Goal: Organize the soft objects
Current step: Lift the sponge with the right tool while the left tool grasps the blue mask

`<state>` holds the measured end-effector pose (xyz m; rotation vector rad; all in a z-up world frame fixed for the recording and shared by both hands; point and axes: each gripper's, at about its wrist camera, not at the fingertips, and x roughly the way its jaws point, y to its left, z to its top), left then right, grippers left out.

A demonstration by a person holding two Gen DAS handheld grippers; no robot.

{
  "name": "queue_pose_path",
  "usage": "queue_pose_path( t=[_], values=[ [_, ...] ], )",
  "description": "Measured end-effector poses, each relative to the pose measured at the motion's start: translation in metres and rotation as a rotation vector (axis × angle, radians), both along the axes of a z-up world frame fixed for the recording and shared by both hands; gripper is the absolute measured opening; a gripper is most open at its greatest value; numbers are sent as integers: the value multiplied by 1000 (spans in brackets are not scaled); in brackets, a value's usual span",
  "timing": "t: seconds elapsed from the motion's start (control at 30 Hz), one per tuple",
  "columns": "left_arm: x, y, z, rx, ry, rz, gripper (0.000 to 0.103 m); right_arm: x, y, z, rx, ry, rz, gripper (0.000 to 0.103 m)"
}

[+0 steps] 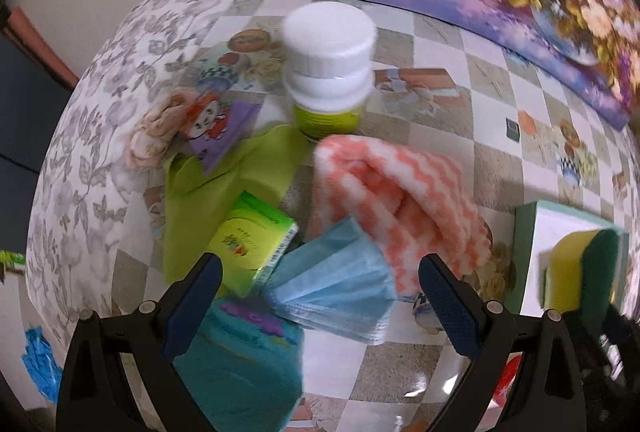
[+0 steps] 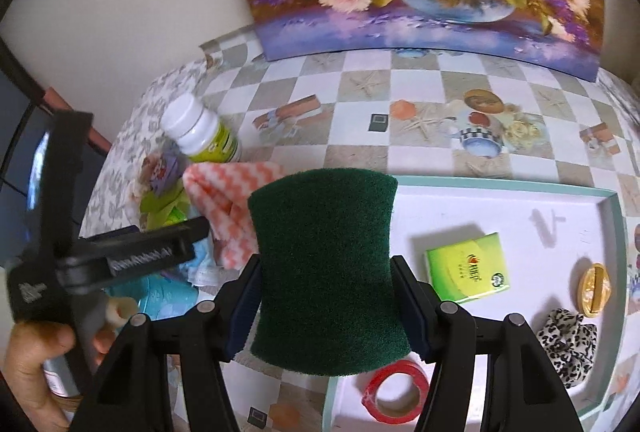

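Right wrist view: right gripper [image 2: 326, 296] clamps green-faced scouring sponge [image 2: 326, 272] above near-left corner of white, teal-rimmed tray [image 2: 610, 232]. Left gripper [image 1: 320, 296] open, empty, over pleated blue face mask [image 1: 336, 292]. Step: sponge transport; next needs lowering and release inside tray.

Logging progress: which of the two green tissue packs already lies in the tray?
The flat one beside the red tape roll; the other still sits on the green cloth in the pile.
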<state>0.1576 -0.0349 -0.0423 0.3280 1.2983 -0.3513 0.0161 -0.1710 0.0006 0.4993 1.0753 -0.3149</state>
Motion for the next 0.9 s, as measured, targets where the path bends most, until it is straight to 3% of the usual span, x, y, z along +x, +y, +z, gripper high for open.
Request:
queue_pose_path(
  t=[0.07, 0.2, 0.27, 0.33, 0.53, 0.73, 0.9],
  values=[
    [-3, -6, -6, 18, 2, -23, 97, -1, -2, -1, -1, 4, -5, 65],
    [-5, -13, -13, 50, 2, -43, 80, -3, -5, -2, 4, 9, -10, 65],
    [-6, -14, -16, 66, 3, -53, 77, -3, -6, -2, 6, 8, -13, 65],
    [-6, -15, -18, 75, 1, -54, 53, -3, -6, -2, 8, 9, -13, 65],
    [-4, -10, -14, 53, -9, -42, 27, -3, -7, -3, 12, 11, -15, 65],
    [-3, -3, 0, 32, -49, -25, 15, -5, -9, -3, 19, 10, -22, 65],
    [3, 8, 16, 6, -85, 6, 11, -6, -10, -1, 22, 5, -25, 65]
  ],
)
